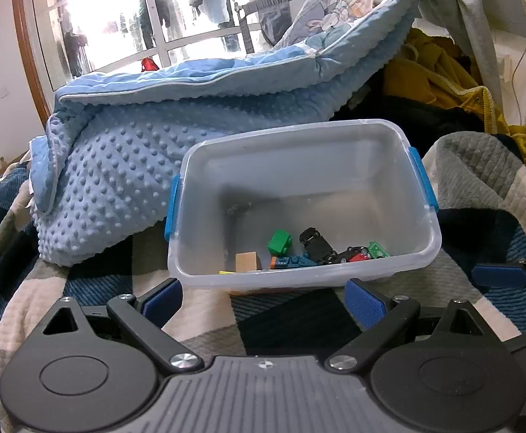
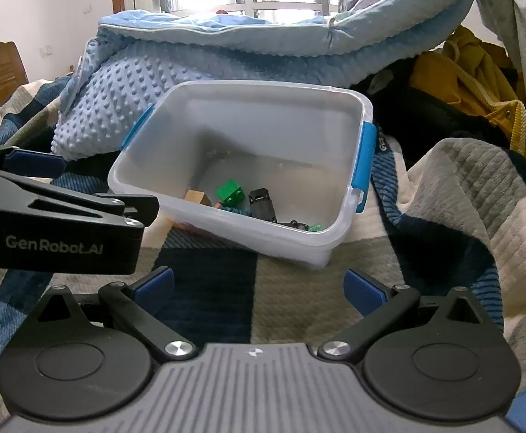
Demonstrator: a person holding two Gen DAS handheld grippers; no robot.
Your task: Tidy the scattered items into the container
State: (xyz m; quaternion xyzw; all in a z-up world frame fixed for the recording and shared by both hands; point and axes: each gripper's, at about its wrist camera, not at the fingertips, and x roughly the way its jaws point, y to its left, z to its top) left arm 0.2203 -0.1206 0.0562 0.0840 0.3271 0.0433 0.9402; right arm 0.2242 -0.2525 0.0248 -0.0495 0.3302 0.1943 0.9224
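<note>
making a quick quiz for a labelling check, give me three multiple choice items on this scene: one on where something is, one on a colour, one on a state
1. Where is the green brick?
A. inside the clear bin
B. on the dotted blue blanket
C. in the left gripper

2. What colour are the bin's latches?
A. red
B. blue
C. yellow

3. What state is the right gripper in?
A. shut on a toy car
B. shut on nothing
C. open and empty

Answers:
1 A, it lies on the bin floor beside the black toy car.
2 B, both side clips are bright blue.
3 C, its jaws stand wide apart with only the checked bedspread between them.
</note>
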